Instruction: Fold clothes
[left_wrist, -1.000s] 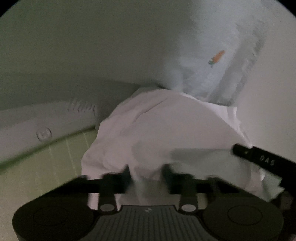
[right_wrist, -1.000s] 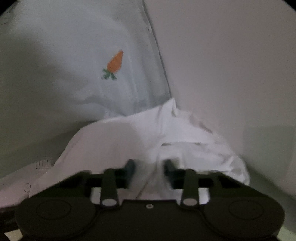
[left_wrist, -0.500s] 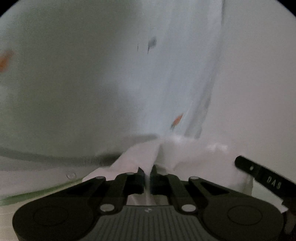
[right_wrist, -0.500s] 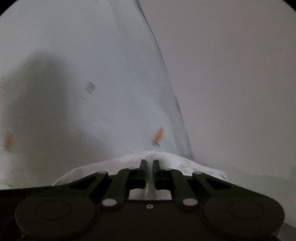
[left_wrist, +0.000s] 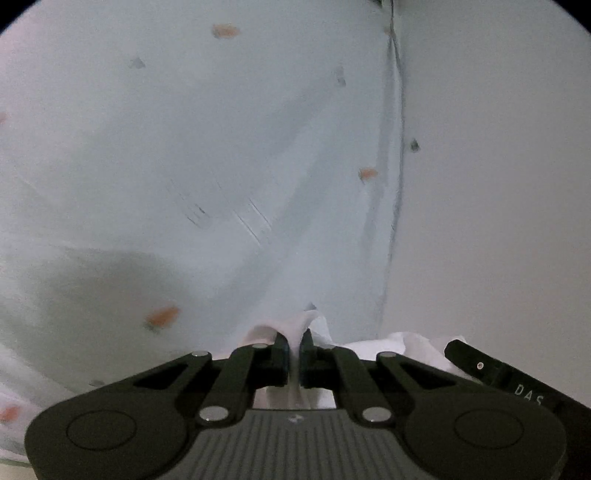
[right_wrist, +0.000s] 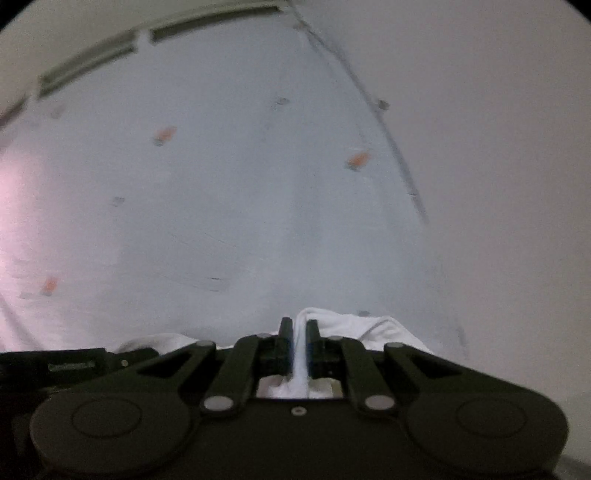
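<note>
The place looks like a home, most likely a bedroom or a child's room. A pale blue sheet (left_wrist: 229, 177) printed with small orange carrots (left_wrist: 161, 316) fills both views from 9 to 1 o'clock. A plain white wall (right_wrist: 498, 166) rises at 2 to 4 o'clock. A slatted vent (right_wrist: 92, 62), blurred, curves across 11 o'clock in the right wrist view.

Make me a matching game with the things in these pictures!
Things:
1. white cloth
2. carrot print
3. left tool
4. curtain

Descriptions:
A. orange
B. pale blue with little pictures
C. black, shut on fabric
D. bunched up and pinched

Pairs: 1-D, 2-A, 3-C, 4-B
</note>
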